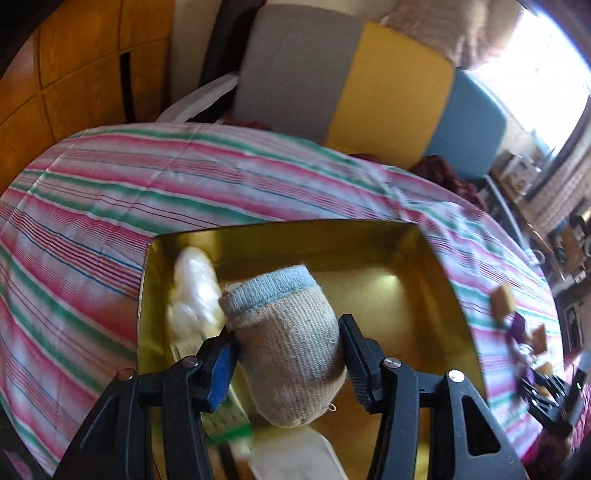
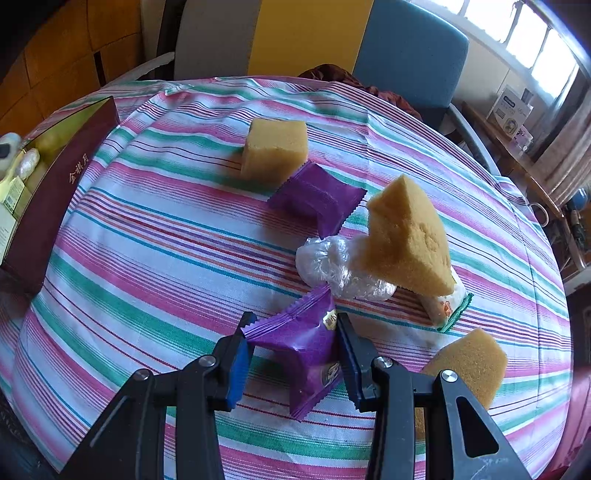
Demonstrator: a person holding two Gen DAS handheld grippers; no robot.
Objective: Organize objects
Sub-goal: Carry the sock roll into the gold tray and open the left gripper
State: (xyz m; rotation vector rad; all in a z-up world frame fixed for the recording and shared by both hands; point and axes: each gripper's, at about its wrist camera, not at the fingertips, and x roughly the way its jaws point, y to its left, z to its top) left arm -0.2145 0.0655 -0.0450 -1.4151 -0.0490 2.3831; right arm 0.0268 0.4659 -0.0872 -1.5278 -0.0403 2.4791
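- A striped cloth (image 2: pixel 155 229) covers the table.
- Behind it, at top centre, stands a chair (image 2: pixel 314 37) in grey, yellow and blue.
- Bright window (image 2: pixel 517 33) at upper right.
- Wooden panels (image 1: pixel 74 74) at upper left.

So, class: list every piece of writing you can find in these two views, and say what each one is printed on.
"金秋月": gold characters on the dark red side of the box.
Purple packet in the right gripper: yellow label with print, too small to read.
White packet: orange mark, unreadable.
Carton by the window: blurred.
Cards inside the box: too small.
Left wrist view: none.
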